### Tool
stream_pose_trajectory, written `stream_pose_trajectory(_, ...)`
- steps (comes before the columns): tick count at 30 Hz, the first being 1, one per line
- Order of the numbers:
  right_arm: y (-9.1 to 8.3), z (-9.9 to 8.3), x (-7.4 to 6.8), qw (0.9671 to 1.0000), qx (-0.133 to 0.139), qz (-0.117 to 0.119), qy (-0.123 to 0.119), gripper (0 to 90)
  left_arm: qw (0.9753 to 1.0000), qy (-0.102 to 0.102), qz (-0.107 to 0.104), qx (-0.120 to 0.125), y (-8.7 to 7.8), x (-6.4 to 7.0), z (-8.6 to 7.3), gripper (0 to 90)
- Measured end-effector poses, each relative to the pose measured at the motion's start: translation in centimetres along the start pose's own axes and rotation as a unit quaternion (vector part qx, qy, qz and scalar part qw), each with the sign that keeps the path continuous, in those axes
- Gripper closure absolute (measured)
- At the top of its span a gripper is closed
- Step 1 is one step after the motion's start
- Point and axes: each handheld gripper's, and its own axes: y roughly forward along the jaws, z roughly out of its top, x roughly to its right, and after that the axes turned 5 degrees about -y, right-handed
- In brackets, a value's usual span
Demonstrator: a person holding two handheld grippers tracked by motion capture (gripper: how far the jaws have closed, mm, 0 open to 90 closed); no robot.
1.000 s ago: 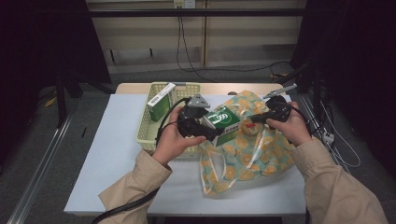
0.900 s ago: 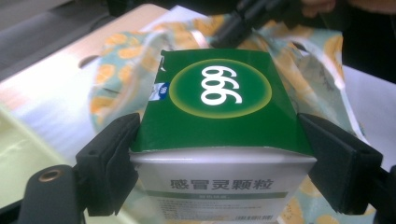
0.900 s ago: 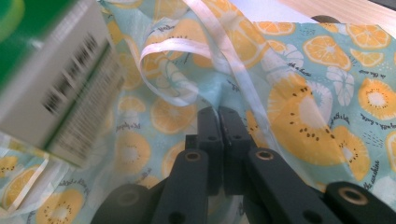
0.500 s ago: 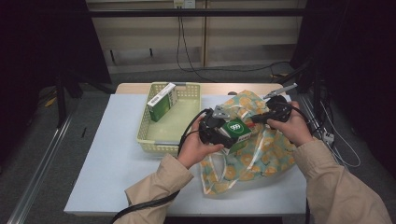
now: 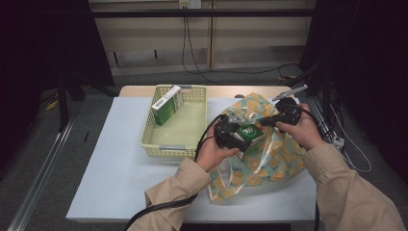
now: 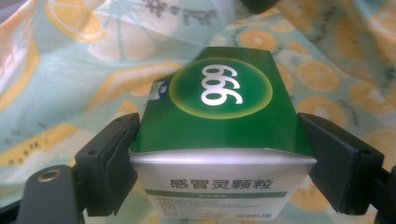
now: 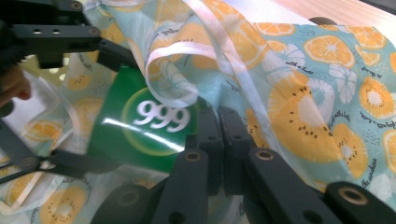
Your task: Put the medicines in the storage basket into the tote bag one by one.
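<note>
Two grippers meet over the bag (image 5: 260,159) in the high view, a second box (image 5: 167,104) leaning in the basket (image 5: 192,139). Left gripper view: left gripper (image 6: 219,154) pinching the green box (image 6: 219,116) above the bag (image 6: 70,70). Right gripper view: right gripper (image 7: 219,135) pressed together on the bag's edge (image 7: 299,93), box (image 7: 144,126) just beside, ribbon (image 7: 205,42) looping over it.

The basket (image 5: 176,127) sits on the surface (image 5: 120,163), with one box (image 5: 167,104) leaning in its far left corner. The bag (image 5: 260,159) lies just right of the basket. A second box (image 5: 250,134) hangs over the bag, right of the basket.
</note>
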Motion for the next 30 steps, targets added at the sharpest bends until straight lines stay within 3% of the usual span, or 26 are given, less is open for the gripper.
stream_pose_trajectory(12,-0.2,0.1,-0.1,1.0000,0.000,0.001,-0.002,89.0,0.9990,-0.012,0.040,0.017,3.2,-1.4,1.8,16.2)
stream_pose_trajectory(17,0.0,0.1,0.1,1.0000,0.000,-0.001,-0.001,89.1,0.9983,-0.029,0.049,0.014,4.5,-1.9,2.1,15.5)
stream_pose_trajectory(20,0.0,0.1,0.1,1.0000,-0.001,-0.001,-0.002,89.1,0.9983,-0.040,0.039,0.016,5.0,-2.2,1.8,14.0)
stream_pose_trajectory(23,0.0,0.1,0.1,1.0000,-0.003,0.000,-0.004,89.1,0.9987,-0.046,0.024,-0.003,4.8,-2.2,1.7,11.5)
stream_pose_trajectory(30,0.3,-0.2,0.3,1.0000,-0.005,0.000,0.001,89.1,0.9985,-0.037,0.005,-0.039,2.6,-1.7,1.4,6.9)
